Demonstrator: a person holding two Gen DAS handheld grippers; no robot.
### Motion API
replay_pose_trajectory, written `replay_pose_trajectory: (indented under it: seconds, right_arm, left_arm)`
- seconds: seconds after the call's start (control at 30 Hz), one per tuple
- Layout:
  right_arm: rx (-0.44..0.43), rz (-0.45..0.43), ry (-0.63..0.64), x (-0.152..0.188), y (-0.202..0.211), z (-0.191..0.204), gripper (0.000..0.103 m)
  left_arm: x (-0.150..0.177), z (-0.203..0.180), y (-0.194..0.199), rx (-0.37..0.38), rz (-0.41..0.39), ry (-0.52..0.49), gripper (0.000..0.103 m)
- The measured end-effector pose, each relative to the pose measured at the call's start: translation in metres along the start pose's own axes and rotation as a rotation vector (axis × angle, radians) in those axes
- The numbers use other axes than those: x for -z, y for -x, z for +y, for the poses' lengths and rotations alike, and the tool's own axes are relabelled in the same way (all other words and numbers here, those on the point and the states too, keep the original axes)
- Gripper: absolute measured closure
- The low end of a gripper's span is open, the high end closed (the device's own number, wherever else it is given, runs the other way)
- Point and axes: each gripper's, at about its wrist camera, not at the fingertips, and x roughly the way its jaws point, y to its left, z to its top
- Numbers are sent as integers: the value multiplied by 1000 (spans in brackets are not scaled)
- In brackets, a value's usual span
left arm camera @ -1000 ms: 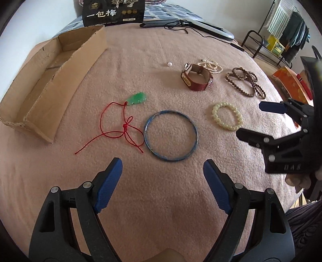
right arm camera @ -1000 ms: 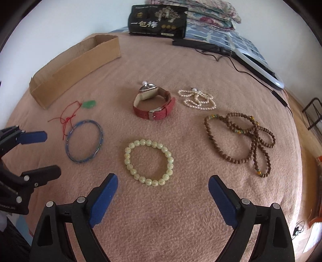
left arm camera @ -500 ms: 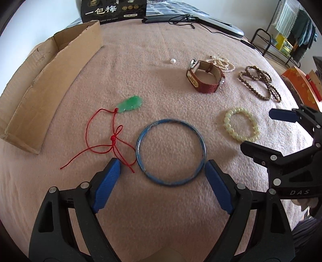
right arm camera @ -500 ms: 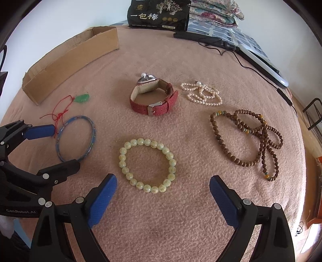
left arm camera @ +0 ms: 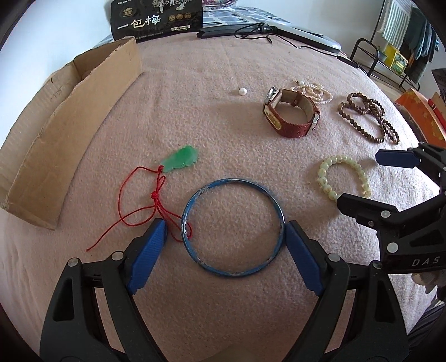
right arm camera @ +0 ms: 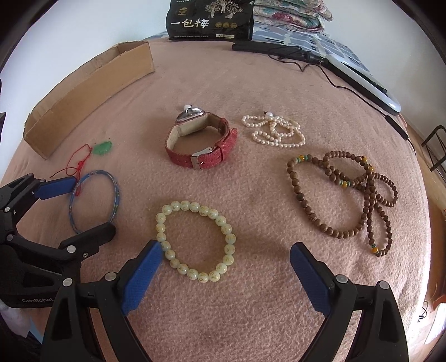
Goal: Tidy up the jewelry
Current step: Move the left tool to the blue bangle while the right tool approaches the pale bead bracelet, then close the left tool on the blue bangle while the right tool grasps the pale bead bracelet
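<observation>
A blue bangle (left arm camera: 232, 227) lies flat on the pink blanket, between the open fingers of my left gripper (left arm camera: 224, 231); it also shows in the right wrist view (right arm camera: 94, 204). A green pendant (left arm camera: 181, 158) on a red cord (left arm camera: 139, 206) lies just left of it. A pale bead bracelet (right arm camera: 196, 241) lies in front of my open right gripper (right arm camera: 225, 254), partly between its fingers. A red-strapped watch (right arm camera: 202, 139), a pearl strand (right arm camera: 274, 131) and brown wooden beads (right arm camera: 345, 195) lie farther back. A loose pearl (left arm camera: 243, 91) lies alone.
An open cardboard box (left arm camera: 67, 122) lies at the left. A black packet with Chinese lettering (left arm camera: 156, 19) and a hair straightener with its cable (right arm camera: 348, 66) lie at the far edge. A metal rack (left arm camera: 376, 61) stands beyond the bed, right.
Both grippers moved forward and down. The left fingers now flank the blue bangle. The right fingers have come up to the pale bead bracelet.
</observation>
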Motion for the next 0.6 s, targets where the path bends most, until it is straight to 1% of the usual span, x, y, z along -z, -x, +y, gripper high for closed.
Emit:
replay_pose_trajectory:
  seconds: [0.1,0.17,0.27,0.37,0.43,0.5,0.53,0.6]
  right_arm:
    - [-2,1,1,0,0,2,9]
    - [-8,2,2,0,0,3,10]
    - [-2,7,19,-1,-2,8,13]
    - [5,10,30,-3,-5,12,18]
    - [-5,9,31,-3,-4,13,25]
    - [-16,11,33,-3,-3,15,39]
    - [-22,12,33,-4,-3,16,43]
    - [-28,14,34,-6,-2,18,57]
  left_arm:
    - [0,2,1,-10,-6,-2,21]
    - [0,4,2,-14,-9,-1,28]
    - [1,8,4,-7,-11,-4,28]
    - [3,9,4,-5,-17,-11,28]
    - [3,10,6,1,-17,-6,29]
    - [4,12,8,13,-15,3,29]
    - [5,13,8,18,-12,8,29]
    - [5,15,10,25,-10,16,29]
